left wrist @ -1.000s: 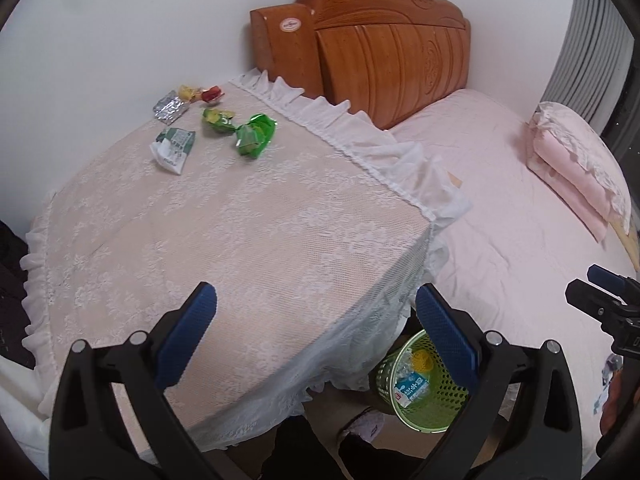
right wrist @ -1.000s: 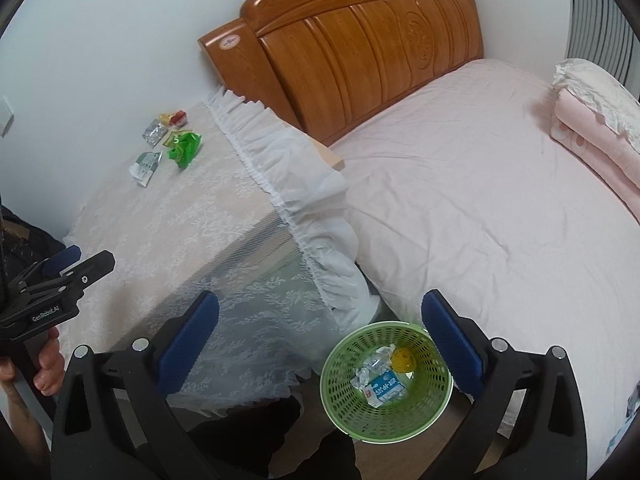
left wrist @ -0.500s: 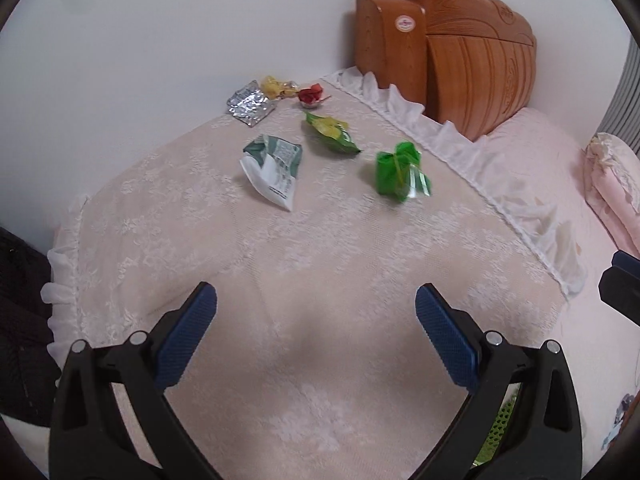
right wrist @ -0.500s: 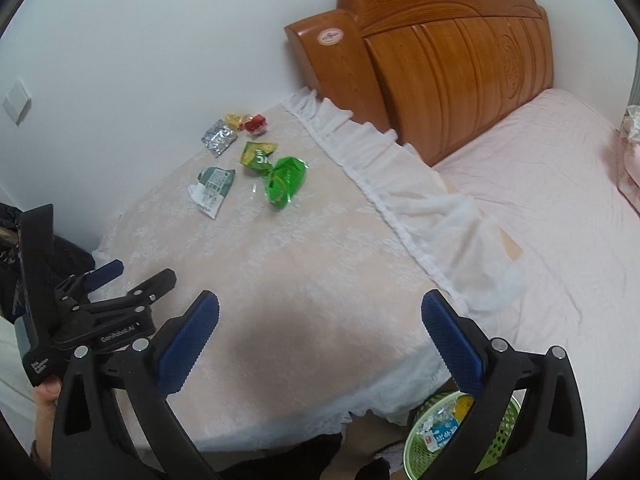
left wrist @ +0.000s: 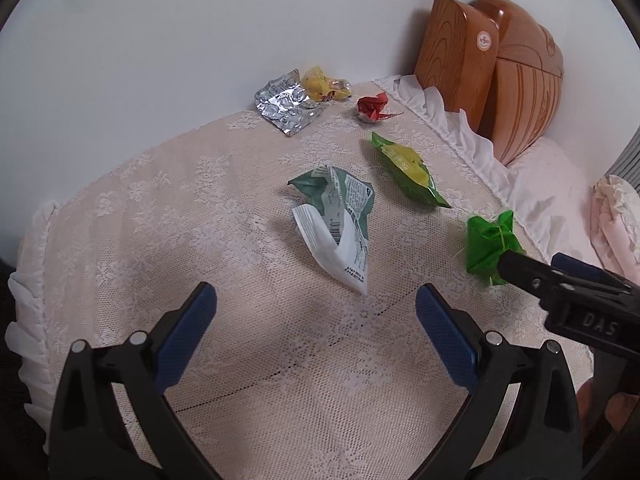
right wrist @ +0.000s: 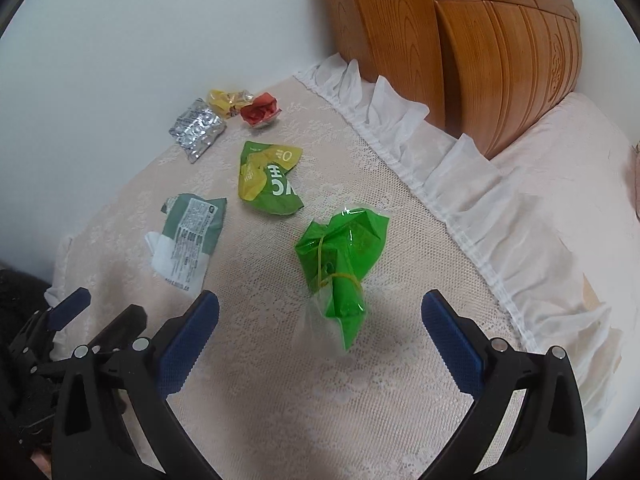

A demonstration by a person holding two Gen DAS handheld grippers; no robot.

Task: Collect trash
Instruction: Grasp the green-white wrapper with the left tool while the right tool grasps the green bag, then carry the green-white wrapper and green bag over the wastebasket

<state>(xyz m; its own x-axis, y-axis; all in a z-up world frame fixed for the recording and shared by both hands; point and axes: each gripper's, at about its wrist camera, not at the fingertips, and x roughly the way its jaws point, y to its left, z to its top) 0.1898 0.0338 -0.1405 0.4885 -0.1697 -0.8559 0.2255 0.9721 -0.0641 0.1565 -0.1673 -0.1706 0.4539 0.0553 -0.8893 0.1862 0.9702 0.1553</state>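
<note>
Several pieces of trash lie on a lace-covered table (left wrist: 224,216). A dark green and white wrapper (left wrist: 340,216) lies just ahead of my open, empty left gripper (left wrist: 316,320); it also shows in the right wrist view (right wrist: 188,236). A bright green cellophane wrapper (right wrist: 340,264) lies just ahead of my open, empty right gripper (right wrist: 320,328), between its fingers' line; it also shows in the left wrist view (left wrist: 488,240). Further back lie a green-yellow snack bag (right wrist: 270,178), a silver foil wrapper (right wrist: 196,130), a red wrapper (right wrist: 260,110) and a yellow wrapper (right wrist: 224,100).
The table stands against a white wall (left wrist: 200,40), with a ruffled white edge (right wrist: 460,184) on the right. A wooden headboard (right wrist: 480,40) and a pink bed (right wrist: 580,160) lie beyond it. The right gripper's body (left wrist: 580,300) enters the left wrist view at right.
Both grippers have moved in over the table toward the trash. The green basket on the floor has dropped out of both views. Both jaws stay open.
</note>
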